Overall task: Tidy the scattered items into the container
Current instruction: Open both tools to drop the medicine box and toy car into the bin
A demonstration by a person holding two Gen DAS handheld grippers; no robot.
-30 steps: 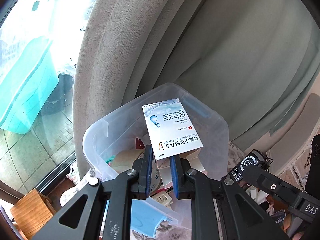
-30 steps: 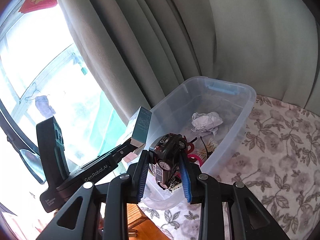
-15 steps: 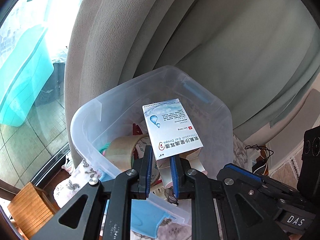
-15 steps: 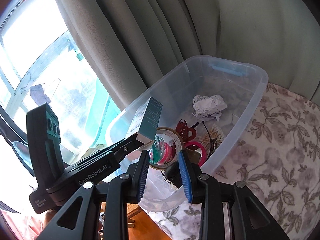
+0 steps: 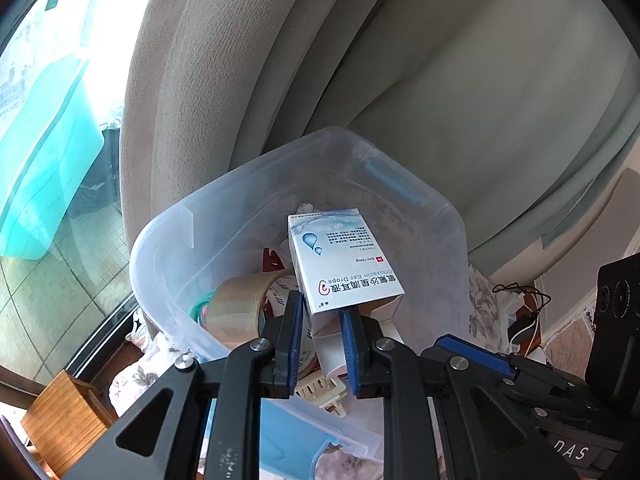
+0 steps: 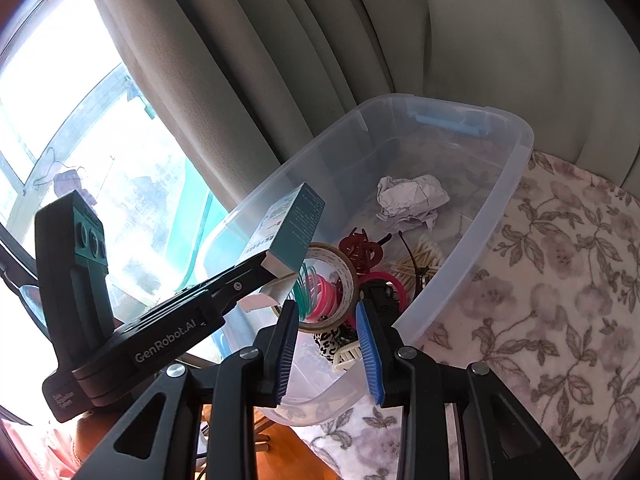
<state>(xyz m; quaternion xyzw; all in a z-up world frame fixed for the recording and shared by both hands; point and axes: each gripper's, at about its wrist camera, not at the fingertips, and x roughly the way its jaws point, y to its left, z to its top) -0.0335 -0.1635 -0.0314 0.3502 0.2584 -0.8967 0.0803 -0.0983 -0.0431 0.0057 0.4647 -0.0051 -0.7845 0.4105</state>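
Ear-drops box (image 5: 344, 264) btwn opening left claw (image 5: 320, 320) jaws.

The bin (image 6: 516, 168) was clear, smooth plastic. The box (image 5: 344, 264) was glossy printed card. The tape (image 5: 236, 308) looked like shiny brown film. The paper ball (image 6: 412, 200) was crumpled and matt. The floral cloth (image 6: 568, 280) looked soft and matt.

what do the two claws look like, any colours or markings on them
Both are black plastic frames with silver screws and ribbed blue pads. The left claw carries white "GenRobot.AI" lettering along its side and a boxy black camera block at the rear. The right claw matches it. No cables or sleeves show.
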